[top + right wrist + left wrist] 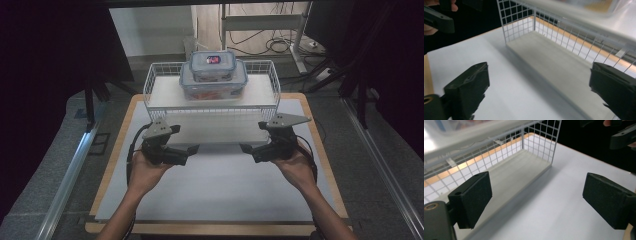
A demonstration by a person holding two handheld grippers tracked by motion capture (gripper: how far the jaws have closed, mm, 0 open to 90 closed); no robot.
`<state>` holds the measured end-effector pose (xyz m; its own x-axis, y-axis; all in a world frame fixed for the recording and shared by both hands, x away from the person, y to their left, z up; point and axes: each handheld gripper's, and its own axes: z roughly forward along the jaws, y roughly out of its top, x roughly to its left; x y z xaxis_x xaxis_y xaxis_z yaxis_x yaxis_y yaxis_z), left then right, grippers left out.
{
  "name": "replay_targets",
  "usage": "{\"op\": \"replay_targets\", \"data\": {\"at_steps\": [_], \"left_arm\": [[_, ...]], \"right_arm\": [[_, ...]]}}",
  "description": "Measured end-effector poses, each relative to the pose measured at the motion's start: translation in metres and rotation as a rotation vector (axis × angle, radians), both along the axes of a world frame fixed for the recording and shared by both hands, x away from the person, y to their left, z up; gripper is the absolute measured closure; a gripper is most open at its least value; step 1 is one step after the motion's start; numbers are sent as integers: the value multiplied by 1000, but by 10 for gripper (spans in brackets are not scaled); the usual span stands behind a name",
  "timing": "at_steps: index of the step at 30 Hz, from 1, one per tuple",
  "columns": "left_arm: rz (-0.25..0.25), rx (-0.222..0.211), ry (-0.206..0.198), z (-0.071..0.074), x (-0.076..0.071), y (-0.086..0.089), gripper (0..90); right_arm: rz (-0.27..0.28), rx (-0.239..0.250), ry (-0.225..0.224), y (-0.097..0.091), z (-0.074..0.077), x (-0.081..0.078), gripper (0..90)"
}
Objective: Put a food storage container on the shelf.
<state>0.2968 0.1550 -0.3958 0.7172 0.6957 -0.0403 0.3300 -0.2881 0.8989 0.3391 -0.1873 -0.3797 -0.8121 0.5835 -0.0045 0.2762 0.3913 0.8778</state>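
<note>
1. Left tongs are released, jaws spread wide with nothing between them. In the left gripper view you just see bare white tabletop between the 2 black pads.
2. Right tongs are the same deal: wide apart, gripping nothing, pads hanging over the white surface.
3. Both point inward toward each other, tips apart, each held in a hand low over the tabletop just in front of the rack.
4. The white wire rack sits at the far middle of the tabletop. It has 2 levels, and the lower shelf is right in front of both tongs.
5. On the top shelf there's a big clear lidded container, and a smaller clear container is stacked on its lid. Both are well apart from the tongs.
6. The tabletop has a wooden edge around the white mat.
</note>
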Motion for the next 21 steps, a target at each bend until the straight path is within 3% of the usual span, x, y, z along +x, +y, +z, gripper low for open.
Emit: {"op": "replay_targets", "data": {"at_steps": [12,15,21], "left_arm": [[27,44,-2,-43,-39,4,35],[33,41,5,-57,-44,6,35],[51,82,18,-81,-52,11,29]], "right_arm": [[-12,-21,15,-25,-38,-31,0],[-18,-13,18,-33,-48,-36,0],[-49,-18,50,-44,-71,-44,0]]}}
